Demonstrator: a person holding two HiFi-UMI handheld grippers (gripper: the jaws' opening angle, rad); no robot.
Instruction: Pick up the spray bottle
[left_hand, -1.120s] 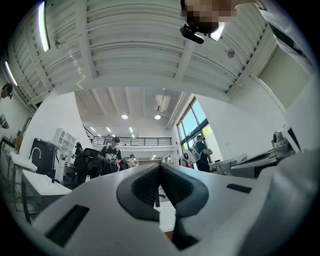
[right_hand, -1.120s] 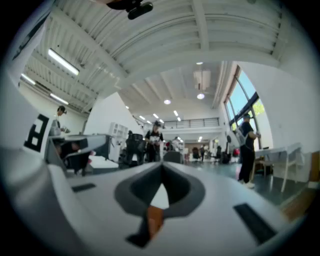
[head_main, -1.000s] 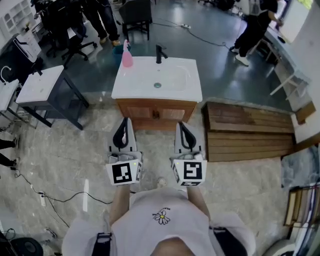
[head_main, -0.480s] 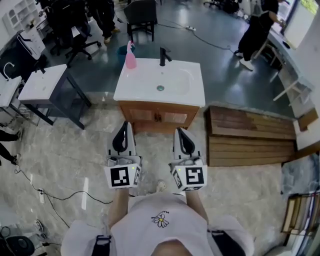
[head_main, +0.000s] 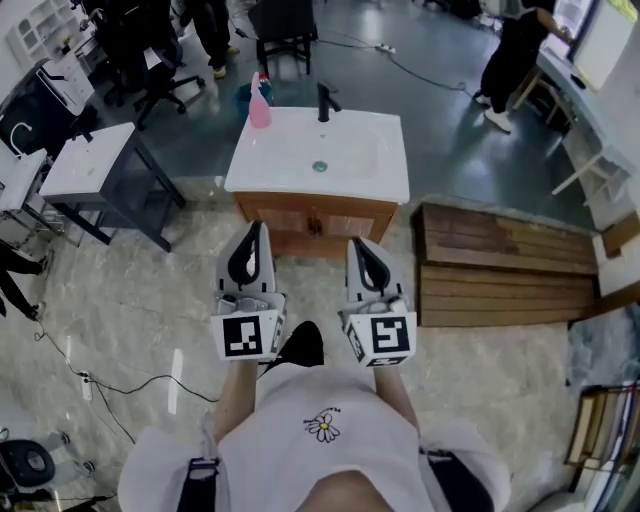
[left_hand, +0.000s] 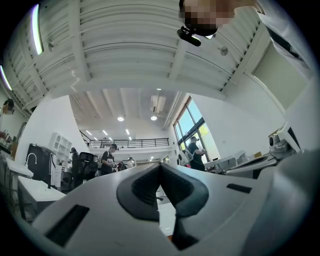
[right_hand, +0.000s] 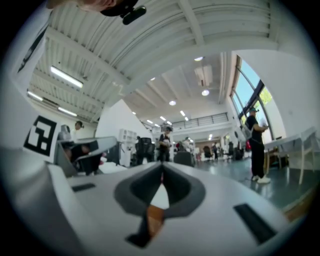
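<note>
Bottle (head_main: 259, 103): untouched on worktop (head_main: 252, 176), well ahead.
Claws: left claw (head_main: 257, 229), right claw (head_main: 357, 244) closed, empty.
Remaining: approach, grasp, lift.

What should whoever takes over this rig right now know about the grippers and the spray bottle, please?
Left gripper: jaws together, nothing between them, held out short of the sink.
Right gripper: jaws together, empty, level with the left one.
Pink spray bottle: upright on the back left corner of the white sink top, to the left of the black faucet.
Done: nothing yet; the bottle is untouched.
Left to do: move in closer, open one gripper's jaws (probably the left, as the bottle is on that side), close them on the bottle and lift it.
</note>
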